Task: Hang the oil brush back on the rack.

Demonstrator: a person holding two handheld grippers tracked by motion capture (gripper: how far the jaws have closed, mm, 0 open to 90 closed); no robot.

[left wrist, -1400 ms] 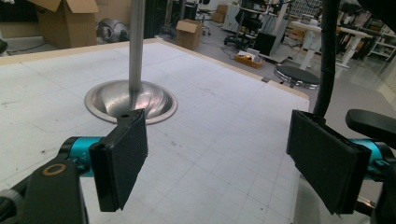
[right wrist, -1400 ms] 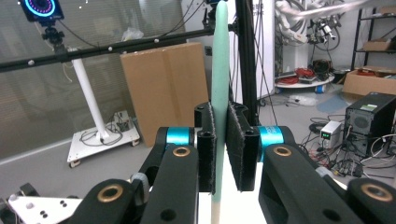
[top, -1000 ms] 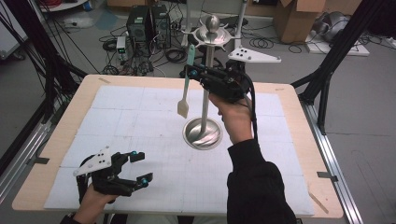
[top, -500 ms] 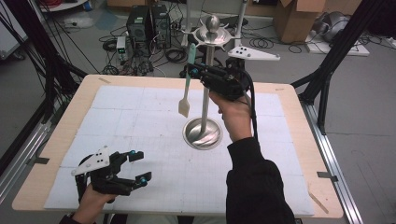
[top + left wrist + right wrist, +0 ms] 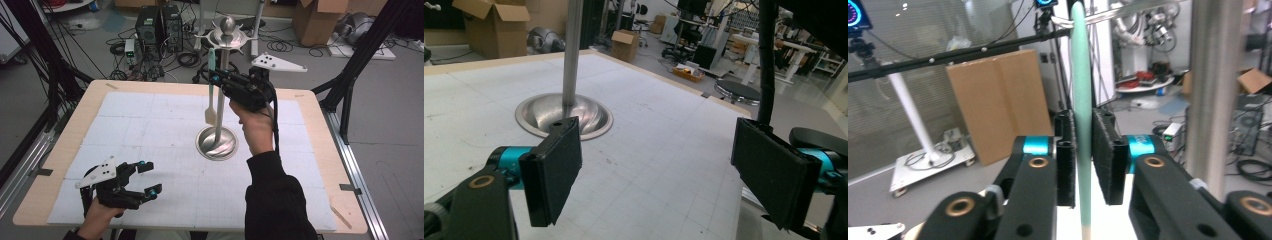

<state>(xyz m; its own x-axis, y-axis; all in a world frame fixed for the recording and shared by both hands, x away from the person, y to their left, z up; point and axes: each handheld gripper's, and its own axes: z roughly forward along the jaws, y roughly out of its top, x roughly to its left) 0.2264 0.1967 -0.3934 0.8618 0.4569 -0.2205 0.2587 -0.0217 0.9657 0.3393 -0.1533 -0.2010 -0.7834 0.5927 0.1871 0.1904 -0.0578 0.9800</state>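
The right gripper [image 5: 216, 79] has just been easing its jaws apart around the spatula [image 5: 1081, 115], now hanging from the stand [image 5: 218, 142]: light, stiff, slick (grip the handle). The left gripper [image 5: 148, 177] rests wide open, low over the surface [image 5: 150, 130].

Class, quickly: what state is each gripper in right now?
Left gripper: open, holding nothing.
Right gripper: jaws just been opening, spatula handle between them.

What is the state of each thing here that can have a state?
Spatula: upright, off the table, beside the stand's pole.
Stand: upright on the table.
Right gripper: jaws have just been opening, spatula handle between them.
Left gripper: jaws open, empty.
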